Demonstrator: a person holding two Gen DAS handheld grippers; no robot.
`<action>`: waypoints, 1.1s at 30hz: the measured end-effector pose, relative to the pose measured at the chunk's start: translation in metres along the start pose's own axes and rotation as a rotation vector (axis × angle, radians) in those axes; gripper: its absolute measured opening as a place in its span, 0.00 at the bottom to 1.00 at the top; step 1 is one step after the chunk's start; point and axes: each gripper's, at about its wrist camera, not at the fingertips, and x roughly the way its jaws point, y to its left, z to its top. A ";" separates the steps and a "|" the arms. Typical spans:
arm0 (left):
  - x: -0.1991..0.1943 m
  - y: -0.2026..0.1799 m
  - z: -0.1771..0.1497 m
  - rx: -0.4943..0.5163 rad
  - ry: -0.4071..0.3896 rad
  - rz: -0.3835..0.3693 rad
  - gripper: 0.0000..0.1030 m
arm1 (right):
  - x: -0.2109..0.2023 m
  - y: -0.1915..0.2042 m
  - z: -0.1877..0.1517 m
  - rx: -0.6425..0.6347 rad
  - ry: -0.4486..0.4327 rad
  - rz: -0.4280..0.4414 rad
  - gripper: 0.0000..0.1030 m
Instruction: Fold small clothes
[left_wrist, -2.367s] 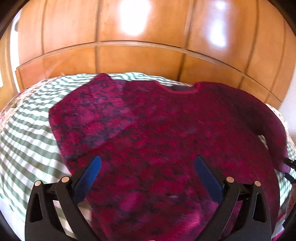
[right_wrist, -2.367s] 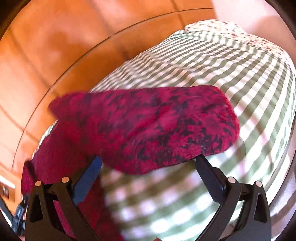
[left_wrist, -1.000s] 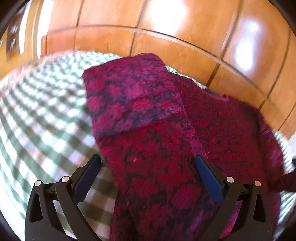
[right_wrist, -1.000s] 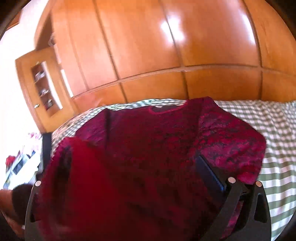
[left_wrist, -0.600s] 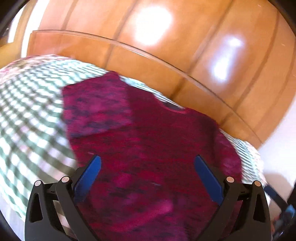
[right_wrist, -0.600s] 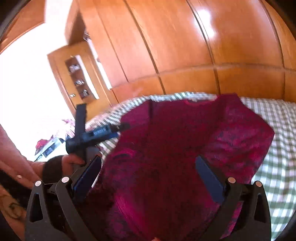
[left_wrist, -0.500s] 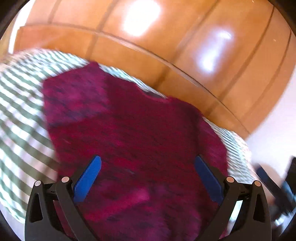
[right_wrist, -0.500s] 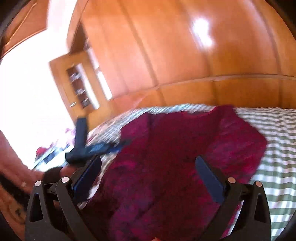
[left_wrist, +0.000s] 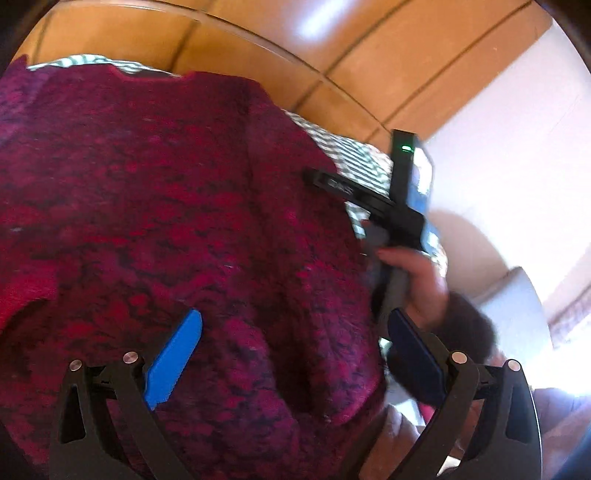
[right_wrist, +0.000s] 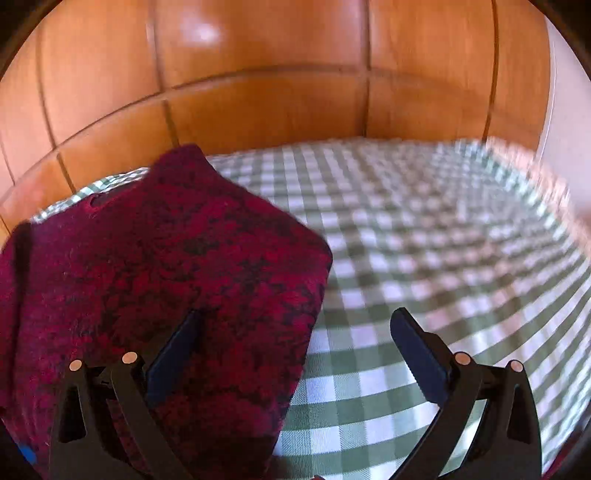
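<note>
Both grippers stand with jaws spread wide and empty: the left gripper hovers low over the hem half of the crimson knitted sweater, and the right gripper hangs over the sweater's right edge, one finger above the knit and the other above the green checked bedspread. The sweater lies flat on the bed with its neckline at 12 o'clock, towards the wooden headboard. A second ago the right gripper carried the right sleeve across the body; now that sleeve is let go and lies folded in, leaving a straight side edge. From the left wrist, the person's right hand with its tool sits at 3 o'clock. Both sleeves look tucked in, so a bottom-to-top fold of the hem seems next.
</note>
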 end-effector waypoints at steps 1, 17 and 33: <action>-0.001 -0.005 -0.002 0.013 0.003 -0.017 0.90 | 0.003 -0.012 0.000 0.050 0.007 0.044 0.98; 0.043 -0.016 -0.009 0.071 0.183 0.044 0.19 | -0.009 -0.013 -0.007 0.093 -0.020 0.049 0.98; -0.066 0.021 0.051 0.115 -0.074 0.193 0.11 | -0.035 0.028 -0.010 -0.092 -0.119 -0.056 0.98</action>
